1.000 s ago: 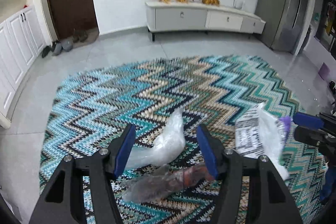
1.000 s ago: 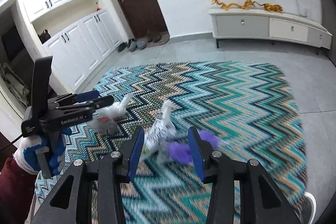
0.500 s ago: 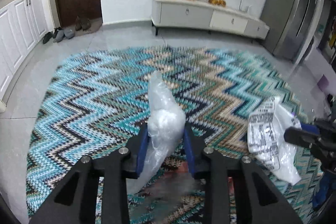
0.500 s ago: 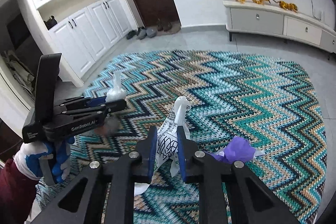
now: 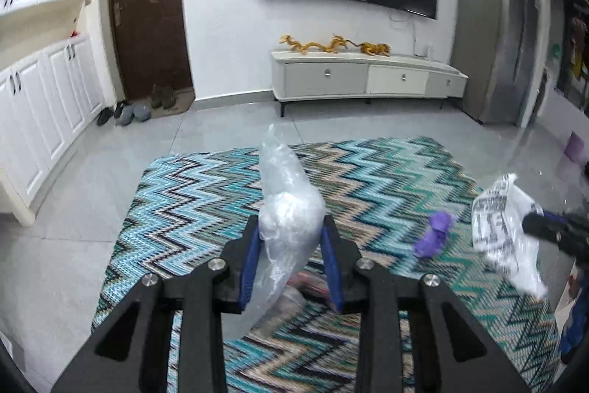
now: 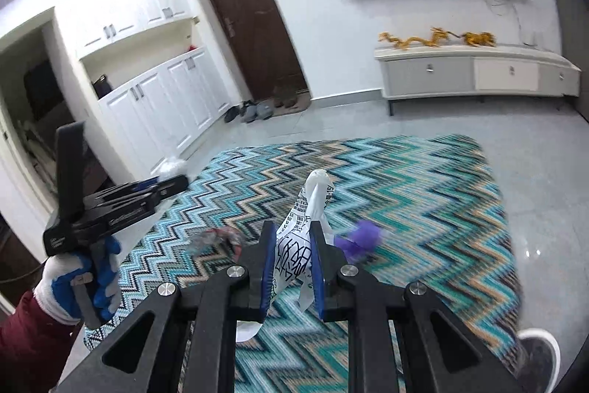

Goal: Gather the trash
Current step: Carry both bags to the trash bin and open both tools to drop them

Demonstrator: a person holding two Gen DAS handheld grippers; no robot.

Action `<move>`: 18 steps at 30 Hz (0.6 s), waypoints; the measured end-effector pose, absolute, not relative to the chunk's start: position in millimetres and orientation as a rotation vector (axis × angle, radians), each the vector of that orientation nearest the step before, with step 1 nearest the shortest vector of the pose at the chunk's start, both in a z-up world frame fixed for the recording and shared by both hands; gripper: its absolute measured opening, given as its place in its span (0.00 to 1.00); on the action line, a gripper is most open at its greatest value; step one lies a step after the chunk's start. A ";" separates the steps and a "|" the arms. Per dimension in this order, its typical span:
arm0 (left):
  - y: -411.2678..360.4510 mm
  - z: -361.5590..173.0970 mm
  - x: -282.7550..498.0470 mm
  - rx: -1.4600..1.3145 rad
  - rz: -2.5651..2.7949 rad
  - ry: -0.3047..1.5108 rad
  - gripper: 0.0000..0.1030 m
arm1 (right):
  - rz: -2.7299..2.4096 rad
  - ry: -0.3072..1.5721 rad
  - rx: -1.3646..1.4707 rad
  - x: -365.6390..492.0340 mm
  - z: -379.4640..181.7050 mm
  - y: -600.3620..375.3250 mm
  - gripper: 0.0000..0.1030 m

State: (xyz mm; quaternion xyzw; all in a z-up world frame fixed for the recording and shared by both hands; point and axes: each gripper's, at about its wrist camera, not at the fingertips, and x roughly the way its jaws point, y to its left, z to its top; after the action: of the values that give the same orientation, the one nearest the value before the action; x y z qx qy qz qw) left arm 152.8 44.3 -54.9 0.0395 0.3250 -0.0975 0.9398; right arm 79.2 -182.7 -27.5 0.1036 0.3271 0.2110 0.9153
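- Left claw (image 5: pixel 291 260): clenched on a crumpled clear plastic bag (image 5: pixel 287 220), blue pads pressing both sides; jaws have just been closing onto it. Bag pokes up above the fingertips, tail hangs below, clear of the rug.
- Right claw (image 6: pixel 292 260): clenched on a white plastic wrapper w/ black print (image 6: pixel 298 242), jaws likewise just closed round it. Wrapper is lifted off the rug, twisted top end sticking up.
- Writing on wrapper: dense black print, mostly unreadable; near the top edge sth like "15" can be made out, rest too blurred.
- Lettering on side of left claw's body in right wrist view: too blurred to read.
- Still on the teal zigzag-patterned woven rug (image 5: pixel 368 179): a small crumpled purple scrap (image 5: pixel 434 234), between the two claws, & a clear wrapper w/ reddish contents (image 6: pixel 217 238) lying below the left claw.
- Person's left hand (image 6: pixel 79 286) in a white-and-blue work glove, dark red sleeve (image 6: pixel 25 341), gripping the left claw's handle.
- A grey shoe w/ white sole (image 6: pixel 537 356) at rug's edge, bottom right of the right wrist view.
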 end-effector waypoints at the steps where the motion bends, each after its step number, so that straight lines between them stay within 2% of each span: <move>1: 34.1 -53.7 146.5 0.092 -0.212 0.661 0.29 | 0.407 0.673 0.225 74.1 -27.9 -195.3 0.16; 11: -80.9 -40.6 97.5 0.162 -0.429 0.646 0.29 | 0.140 0.633 0.297 4.1 -27.2 -319.1 0.16; 18: -181.7 -51.4 75.3 0.208 -0.620 0.690 0.29 | -0.067 0.679 0.352 -38.7 -60.2 -399.6 0.16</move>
State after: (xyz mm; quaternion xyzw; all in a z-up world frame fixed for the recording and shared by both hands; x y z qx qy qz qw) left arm 75.3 -181.7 -51.4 0.1002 0.3320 -0.2984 0.8892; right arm -38.7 -399.6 -60.2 0.1716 0.3314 -0.0329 0.9272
